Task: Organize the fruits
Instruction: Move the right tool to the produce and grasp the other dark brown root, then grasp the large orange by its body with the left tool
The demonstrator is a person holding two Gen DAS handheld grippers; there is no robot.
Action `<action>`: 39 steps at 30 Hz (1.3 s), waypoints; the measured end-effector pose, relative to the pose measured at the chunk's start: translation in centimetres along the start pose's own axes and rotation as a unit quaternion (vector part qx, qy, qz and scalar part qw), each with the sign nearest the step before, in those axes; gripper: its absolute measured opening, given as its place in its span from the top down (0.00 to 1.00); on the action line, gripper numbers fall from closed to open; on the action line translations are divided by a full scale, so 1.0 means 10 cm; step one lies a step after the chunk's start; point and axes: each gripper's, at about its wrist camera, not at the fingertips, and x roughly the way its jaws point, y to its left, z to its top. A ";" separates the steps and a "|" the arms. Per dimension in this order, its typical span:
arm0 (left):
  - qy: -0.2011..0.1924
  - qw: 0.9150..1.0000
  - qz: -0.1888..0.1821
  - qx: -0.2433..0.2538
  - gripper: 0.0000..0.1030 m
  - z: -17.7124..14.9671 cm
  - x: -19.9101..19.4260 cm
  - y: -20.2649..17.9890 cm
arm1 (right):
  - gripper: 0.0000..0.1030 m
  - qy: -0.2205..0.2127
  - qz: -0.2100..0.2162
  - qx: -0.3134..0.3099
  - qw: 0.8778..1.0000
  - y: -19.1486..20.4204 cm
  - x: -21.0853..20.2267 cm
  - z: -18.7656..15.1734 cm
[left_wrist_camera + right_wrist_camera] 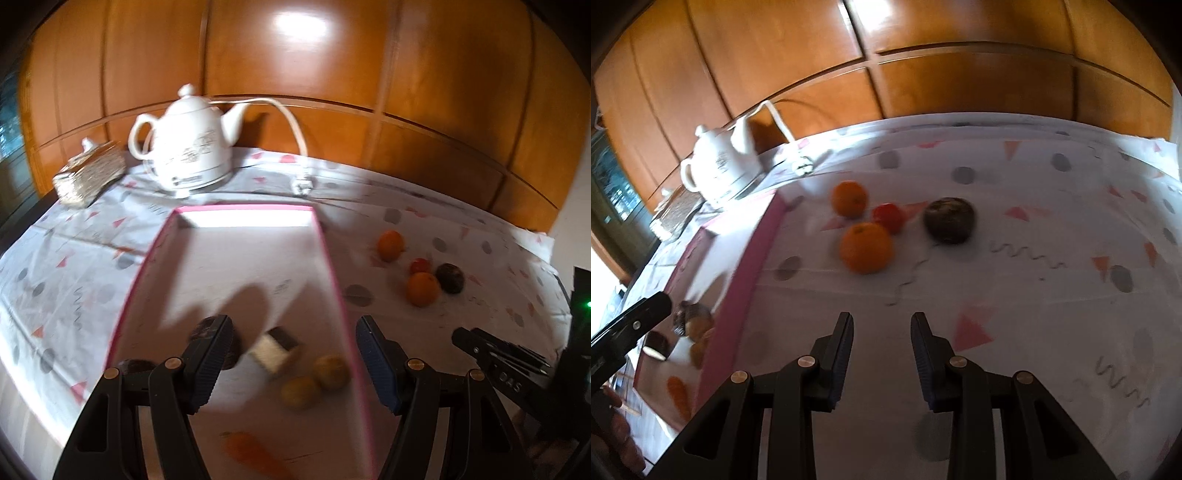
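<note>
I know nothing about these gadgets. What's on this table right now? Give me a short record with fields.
Surface: patterned tablecloth
Container: pink-rimmed tray
In tray: two yellowish fruits, a carrot, dark round items, a small block
Outside tray: two oranges, a red fruit, a dark fruit
Behind: white teapot
Left gripper: open over the tray, holding nothing
Right gripper: narrow gap, empty, pointing at the loose fruit

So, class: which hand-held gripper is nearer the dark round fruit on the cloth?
Right. The right hand-held gripper points at the dark round fruit across bare cloth; the left hand-held gripper hangs over the pink-rimmed tray, farther off.
</note>
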 end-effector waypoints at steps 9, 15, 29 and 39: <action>0.020 0.998 -0.057 0.035 0.32 0.11 0.22 -0.55 | 0.69 -0.009 -0.041 0.017 0.999 -0.32 0.07 0.17; 0.050 0.995 -0.078 0.025 0.32 0.16 0.48 -0.78 | 0.69 -0.007 -0.044 0.008 0.999 -0.43 0.18 0.34; 0.092 0.992 -0.084 -0.017 0.33 0.25 0.99 -0.93 | 0.64 0.010 -0.036 -0.072 0.997 -0.39 0.51 0.59; 0.080 0.993 -0.073 -0.044 0.33 0.31 1.07 -0.88 | 0.62 0.021 -0.032 -0.082 0.996 -0.38 0.64 0.71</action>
